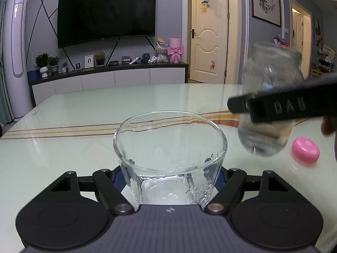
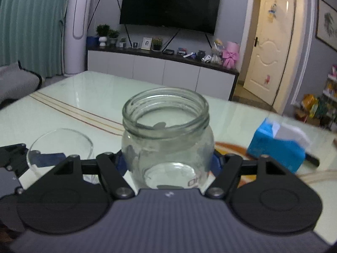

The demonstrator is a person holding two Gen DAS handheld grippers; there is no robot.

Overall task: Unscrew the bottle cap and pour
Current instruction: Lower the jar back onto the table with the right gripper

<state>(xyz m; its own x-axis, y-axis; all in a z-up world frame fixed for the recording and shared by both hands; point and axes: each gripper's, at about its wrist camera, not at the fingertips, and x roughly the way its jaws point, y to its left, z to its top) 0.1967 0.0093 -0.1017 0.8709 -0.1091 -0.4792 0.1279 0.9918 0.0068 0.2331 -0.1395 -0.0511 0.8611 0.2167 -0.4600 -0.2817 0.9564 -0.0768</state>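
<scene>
- Jar (image 2: 167,139), of clear glass with a wide threaded mouth, sits between the jaws of the right gripper (image 2: 168,162), which are closed on its lower body; it hangs above the bench (image 2: 88,88), to the right of the tumbler.
- Its cap (image 1: 305,150), pink and round, lies on the bench off to the right, so the unscrewing looks done.
- The tumbler (image 1: 170,147), a thin clear glass with a squared base, is clamped low down between the jaws of the left gripper (image 1: 170,175); a little liquid seems to lie in its bottom.
- Both pieces are rigid, smooth and breakable. The jar looks nearly empty, so probably light, but wet glass slips easily.
- The jar's straight wall below the shoulder is the sound place to hold; the rim and threads should stay free for pouring.
- The tumbler's thick base bears the grip better than its thin lip, which could chip if the jar knocks it.
- A blue tissue box (image 2: 278,147) stands further right, well apart.
</scene>
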